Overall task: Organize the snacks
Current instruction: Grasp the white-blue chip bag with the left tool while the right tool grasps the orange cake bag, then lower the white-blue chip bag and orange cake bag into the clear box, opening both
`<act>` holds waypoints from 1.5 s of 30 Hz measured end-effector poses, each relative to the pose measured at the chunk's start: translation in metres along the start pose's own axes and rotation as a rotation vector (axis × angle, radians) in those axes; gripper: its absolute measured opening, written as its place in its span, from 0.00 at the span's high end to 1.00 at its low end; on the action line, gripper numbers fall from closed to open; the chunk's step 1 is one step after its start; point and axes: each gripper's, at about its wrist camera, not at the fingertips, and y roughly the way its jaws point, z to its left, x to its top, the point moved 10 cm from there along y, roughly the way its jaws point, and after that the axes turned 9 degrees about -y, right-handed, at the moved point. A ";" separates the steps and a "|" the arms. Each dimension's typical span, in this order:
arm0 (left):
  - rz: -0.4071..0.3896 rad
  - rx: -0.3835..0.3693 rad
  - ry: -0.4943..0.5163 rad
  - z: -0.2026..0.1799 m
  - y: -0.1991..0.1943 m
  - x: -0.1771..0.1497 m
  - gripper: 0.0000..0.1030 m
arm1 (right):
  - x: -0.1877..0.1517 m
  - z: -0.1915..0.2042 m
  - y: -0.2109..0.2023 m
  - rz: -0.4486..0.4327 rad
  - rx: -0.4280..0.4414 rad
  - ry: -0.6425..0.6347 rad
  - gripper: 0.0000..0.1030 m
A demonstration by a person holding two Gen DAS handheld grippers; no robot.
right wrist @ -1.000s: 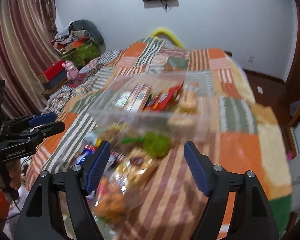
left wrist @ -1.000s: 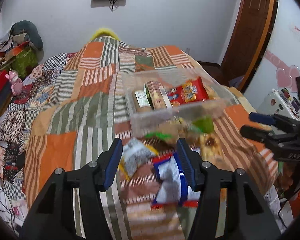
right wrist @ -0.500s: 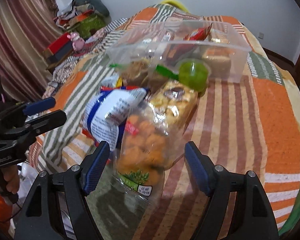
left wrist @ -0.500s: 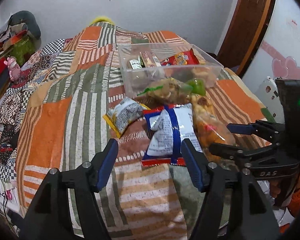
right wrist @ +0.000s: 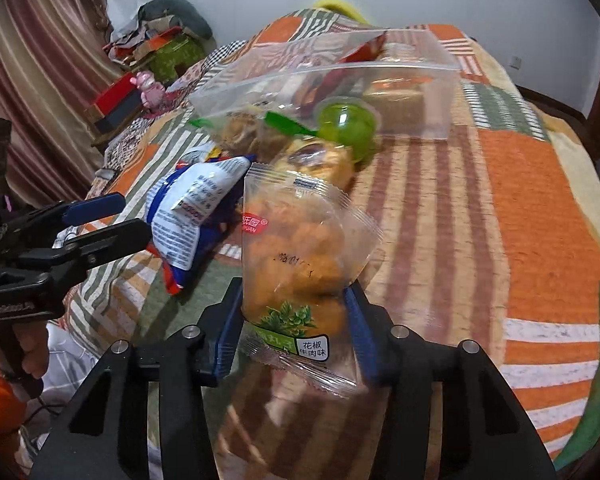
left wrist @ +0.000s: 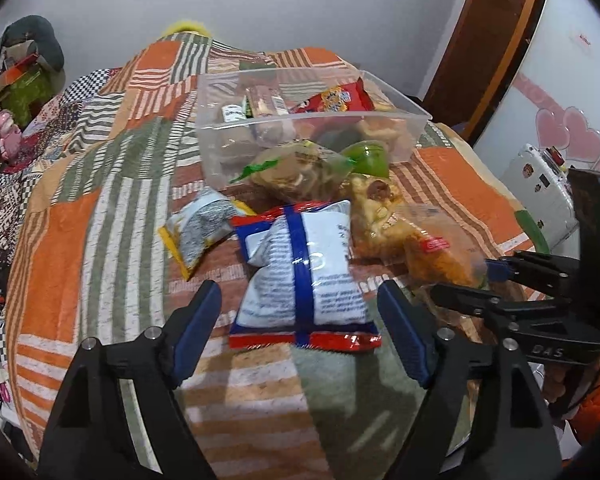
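Note:
Loose snack packets lie on a patchwork bedspread in front of a clear plastic bin (left wrist: 404,114) (right wrist: 440,92) that holds several snacks. My right gripper (right wrist: 294,312) is shut on a clear bag of orange snacks (right wrist: 296,248) (left wrist: 432,256), its blue pads pressing both sides. My left gripper (left wrist: 300,320) is open, its fingers either side of the near end of a white-and-blue packet (left wrist: 300,276) (right wrist: 192,208). A green jelly cup (right wrist: 346,124) (left wrist: 366,156), a yellow-edged grey packet (left wrist: 198,232) and a green-sealed bag (left wrist: 300,172) lie near the bin.
The bedspread (left wrist: 112,200) slopes off at the left. Boxes and a pink toy (right wrist: 152,88) sit beside the bed. A brown door (left wrist: 492,32) and a white appliance (left wrist: 540,188) stand at the right. Striped curtains (right wrist: 40,60) hang at the left.
Both grippers moved down and closer to the snack pile. My right gripper closed from wide open onto the orange snack bag. My left gripper stayed open over the white-and-blue packet.

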 end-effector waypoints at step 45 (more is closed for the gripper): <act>-0.256 -0.002 -0.017 -0.005 -0.047 0.097 0.41 | 0.109 -0.024 -0.051 -0.250 -0.061 -0.025 0.57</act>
